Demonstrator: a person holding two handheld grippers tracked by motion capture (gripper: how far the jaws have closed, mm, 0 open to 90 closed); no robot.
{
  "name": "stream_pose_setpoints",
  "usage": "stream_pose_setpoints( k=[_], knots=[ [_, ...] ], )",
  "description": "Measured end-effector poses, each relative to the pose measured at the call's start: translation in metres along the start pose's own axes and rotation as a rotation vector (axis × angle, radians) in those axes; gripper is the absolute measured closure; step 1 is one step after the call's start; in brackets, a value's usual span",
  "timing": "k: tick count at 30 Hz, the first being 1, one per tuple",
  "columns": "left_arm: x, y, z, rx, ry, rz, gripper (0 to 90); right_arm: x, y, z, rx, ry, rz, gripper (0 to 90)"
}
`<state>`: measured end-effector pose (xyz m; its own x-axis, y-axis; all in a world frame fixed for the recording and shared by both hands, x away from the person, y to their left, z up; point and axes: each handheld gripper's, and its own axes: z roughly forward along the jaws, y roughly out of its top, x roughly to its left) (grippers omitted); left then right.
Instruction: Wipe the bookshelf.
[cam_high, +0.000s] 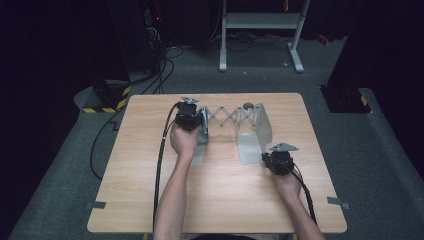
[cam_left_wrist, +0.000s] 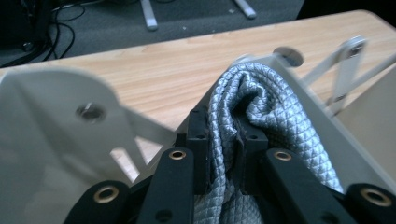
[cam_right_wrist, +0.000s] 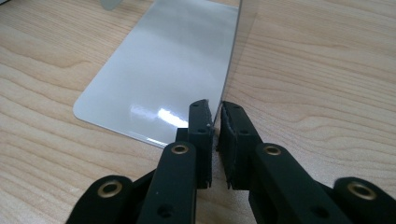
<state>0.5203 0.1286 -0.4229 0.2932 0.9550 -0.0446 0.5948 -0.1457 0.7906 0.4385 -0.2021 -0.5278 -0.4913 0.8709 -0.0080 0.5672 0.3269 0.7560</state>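
pale wooden table (cam_high: 220, 190) on grey carpet, dark room behind, white metal stand legs (cam_high: 260, 35) beyond the far edge. on the table, toward the far side, an expanding metal rack (cam_high: 235, 122): two upright l-shaped end plates joined by a scissor lattice. left gripper (cam_high: 189, 119) at the left end plate (cam_left_wrist: 42, 140), jaws nearly closed and clamped on a bunched fold of silver quilted cloth (cam_left_wrist: 252, 102), draped against the plate's upright edge. right gripper (cam_high: 278, 161) at the near corner of the right end plate (cam_right_wrist: 163, 79), jaws almost together, pinching the thin upright wall of that plate, base flat on the wood. hands well apart, one at each end of the rack.
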Motion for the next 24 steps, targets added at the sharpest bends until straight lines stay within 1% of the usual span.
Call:
stream_pose_setpoints(
  k=[2,3,5,6,7,9,10,11,12,13,14,17,20,21,22,23,24],
  knots=[
    [0.002,-0.004,0.003,0.024,0.012,0.01,79.1,0.0,0.0,0.0,0.0,0.0,0.0,83.7],
    [0.001,-0.007,0.007,0.052,0.021,0.028,79.2,0.001,0.0,0.0,0.001,-0.002,-0.002,83.7],
    [0.0,-0.011,0.012,0.071,0.013,0.033,79.3,0.001,0.0,0.0,0.001,-0.001,-0.001,83.6],
    [0.0,-0.012,0.014,0.075,0.001,0.024,79.4,0.001,0.0,0.0,0.001,0.0,0.0,83.7],
    [0.0,-0.012,0.014,0.075,0.001,0.024,79.4,0.001,0.0,0.0,0.001,0.0,0.0,83.7],
    [-0.002,-0.011,0.014,0.055,-0.025,0.005,79.4,0.001,0.0,0.0,0.001,-0.001,0.0,83.7],
    [-0.004,-0.009,0.012,0.03,-0.037,-0.003,79.6,0.001,0.0,0.0,0.001,-0.002,0.0,83.7],
    [-0.004,-0.003,0.004,-0.016,-0.043,-0.005,79.6,0.001,0.0,0.0,0.001,-0.002,-0.001,83.7],
    [-0.004,-0.003,0.004,-0.016,-0.043,-0.005,79.7,0.001,0.0,0.0,0.001,-0.002,-0.001,83.7],
    [-0.005,0.004,-0.004,-0.044,-0.028,0.012,79.7,0.001,0.0,0.0,0.0,-0.004,-0.003,83.7],
    [-0.004,0.006,-0.007,-0.054,-0.021,0.021,79.7,0.001,0.0,0.0,0.0,-0.004,-0.004,83.7],
    [-0.003,0.009,-0.01,-0.054,-0.013,0.023,79.6,0.001,0.0,0.0,0.001,-0.004,-0.003,83.7],
    [-0.002,0.005,-0.006,-0.037,0.005,0.03,79.4,0.001,0.0,0.0,0.0,-0.006,-0.003,83.6],
    [-0.003,0.003,-0.002,-0.028,0.009,0.031,79.1,0.001,0.0,0.0,0.0,-0.006,-0.003,83.7],
    [-0.004,-0.003,0.005,-0.005,0.007,0.028,79.1,0.001,0.0,0.0,0.001,-0.005,-0.002,83.7],
    [-0.004,-0.003,0.005,-0.005,0.007,0.028,79.2,0.001,0.0,0.0,0.001,-0.005,-0.002,83.7],
    [-0.006,-0.007,0.011,0.016,0.008,0.031,79.2,0.001,0.0,0.0,0.0,-0.005,-0.002,83.7]
  ],
)
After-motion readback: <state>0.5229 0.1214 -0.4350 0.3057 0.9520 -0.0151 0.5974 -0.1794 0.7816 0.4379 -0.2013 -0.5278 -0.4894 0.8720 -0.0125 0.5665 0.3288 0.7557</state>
